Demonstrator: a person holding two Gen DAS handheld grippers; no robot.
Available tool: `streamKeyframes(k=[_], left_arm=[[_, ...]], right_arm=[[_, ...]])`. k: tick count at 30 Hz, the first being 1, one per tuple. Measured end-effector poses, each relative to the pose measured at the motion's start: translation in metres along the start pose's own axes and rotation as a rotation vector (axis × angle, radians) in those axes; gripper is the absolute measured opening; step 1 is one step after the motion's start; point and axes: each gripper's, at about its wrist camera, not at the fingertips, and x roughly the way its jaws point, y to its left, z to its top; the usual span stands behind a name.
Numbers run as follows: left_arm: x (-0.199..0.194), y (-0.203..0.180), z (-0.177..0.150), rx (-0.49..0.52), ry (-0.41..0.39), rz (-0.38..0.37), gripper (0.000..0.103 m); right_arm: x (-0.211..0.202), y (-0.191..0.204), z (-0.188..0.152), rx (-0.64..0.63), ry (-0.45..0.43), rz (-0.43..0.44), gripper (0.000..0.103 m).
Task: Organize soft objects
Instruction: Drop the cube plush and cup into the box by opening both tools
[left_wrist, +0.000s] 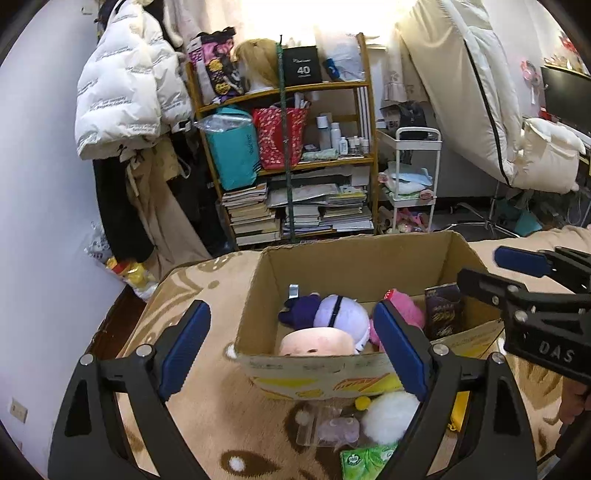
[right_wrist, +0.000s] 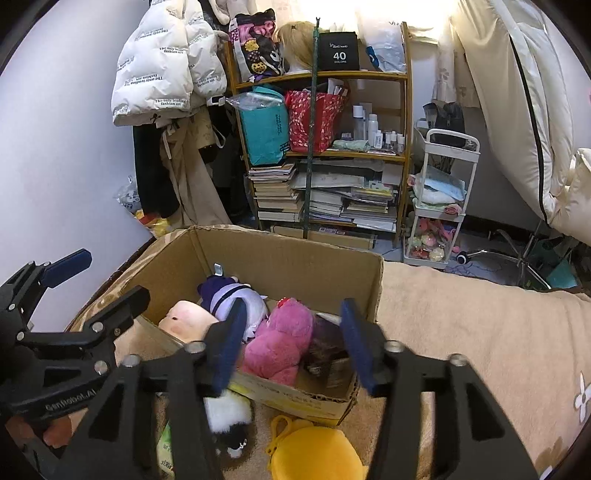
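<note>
Cardboard box (left_wrist: 354, 258) open on a beige patterned blanket (left_wrist: 207, 410), with soft toys inside: purple-and-white plush (left_wrist: 332, 314) toward the back, peach-faced plush (left_wrist: 314, 341) against the near wall, pink plush (right_wrist: 280, 336) beside them, dark printed packet (left_wrist: 443, 308) at the right end

Left gripper (left_wrist: 291, 345) held low in front of the box, blue pads spread wide, nothing between them; box front wall and toys framed in the gap

Right gripper (right_wrist: 291, 339) also spread wide and empty, hanging over the box's near edge, pink plush and packet seen between its pads

Outside the box, on the blanket just before its front wall: white fluffy ball (left_wrist: 389, 417), small clear bag (left_wrist: 328, 428), green tissue pack (left_wrist: 365, 461), yellow pouch (right_wrist: 314, 450), black-and-white plush (right_wrist: 229, 417) touching the box's base

Behind the bed: wooden shelf (left_wrist: 288, 88) crammed with bags, bottles and stacked books, white puffer jacket (left_wrist: 125, 85) hung to its left, white trolley (right_wrist: 439, 206) to its right
</note>
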Motion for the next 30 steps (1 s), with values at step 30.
streamKeyframes(k=[30], left_arm=[[-0.070, 0.012, -0.050, -0.083, 0.190, -0.022, 0.098]], right_arm=[[-0.051, 0.000, -0.024, 0.072, 0.060, 0.029, 0.103]])
